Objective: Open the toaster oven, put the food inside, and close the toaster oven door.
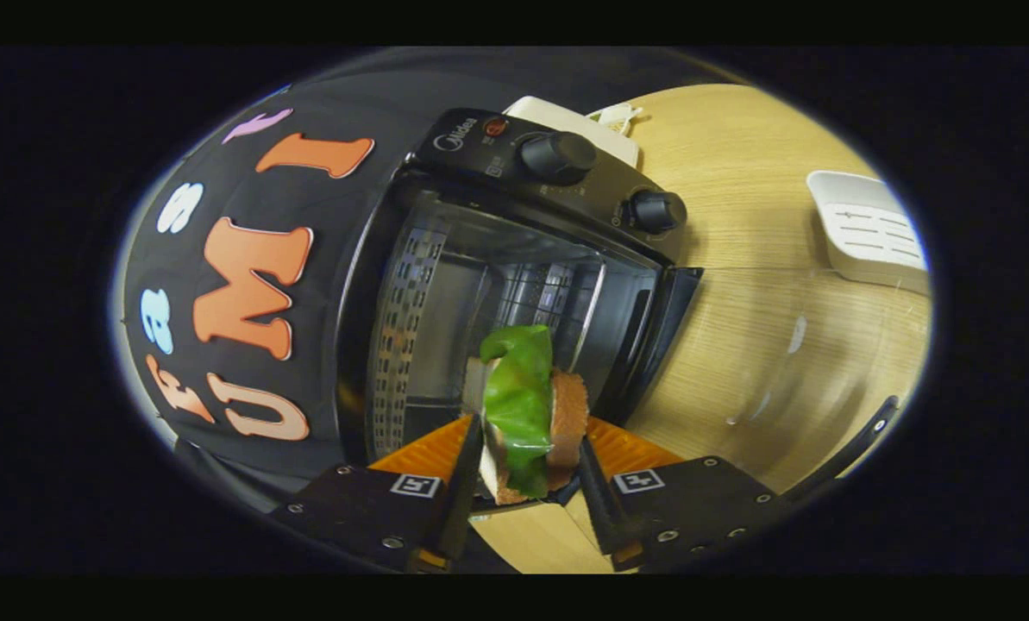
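The tool (523,470) pinches a sandwich (527,414) between its two fingers, one finger pressed on each bread face. The sandwich is a stack of pale, porous bread slices with a darker, crumbly brown crust edge on the right and a glossy, crinkled green lettuce leaf draped over its near side, the leaf curling over at the far end. Its long axis runs forward along the fingers, the far end aimed into the mouth of the toaster oven (514,285), just ahead of the fingertips. The toaster oven is a boxy black appliance seen tilted in this view, with its door open and its cavity exposed: smooth, shiny metal walls, a perforated strip of small slots down the left inner wall, and thin wire rack bars at the back. Two round, matte black knobs (557,157) sit on its control panel. It stands on a table (764,285) of light wood-grain laminate with fine parallel lines. Farther off on the table lies a white, rounded-corner plastic object (872,231) with faint ribs.
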`<state>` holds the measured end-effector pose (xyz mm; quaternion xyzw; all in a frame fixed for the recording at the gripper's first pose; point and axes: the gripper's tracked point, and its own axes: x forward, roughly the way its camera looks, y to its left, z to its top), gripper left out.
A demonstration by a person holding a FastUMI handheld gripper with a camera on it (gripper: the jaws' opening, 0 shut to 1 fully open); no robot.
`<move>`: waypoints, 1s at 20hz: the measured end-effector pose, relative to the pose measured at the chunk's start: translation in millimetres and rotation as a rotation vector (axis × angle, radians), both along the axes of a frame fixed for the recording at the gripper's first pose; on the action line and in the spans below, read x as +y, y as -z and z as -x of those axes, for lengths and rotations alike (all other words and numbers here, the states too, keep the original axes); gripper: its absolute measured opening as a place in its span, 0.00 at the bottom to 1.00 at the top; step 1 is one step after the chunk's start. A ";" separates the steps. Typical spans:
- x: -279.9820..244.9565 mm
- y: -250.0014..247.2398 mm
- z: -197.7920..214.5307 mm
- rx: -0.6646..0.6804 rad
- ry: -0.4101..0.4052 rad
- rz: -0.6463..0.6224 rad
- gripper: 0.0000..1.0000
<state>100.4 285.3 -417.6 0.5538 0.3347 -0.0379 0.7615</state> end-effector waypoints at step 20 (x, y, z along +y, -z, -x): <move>-50.1 -68.2 123.3 -0.137 -0.288 0.385 0.98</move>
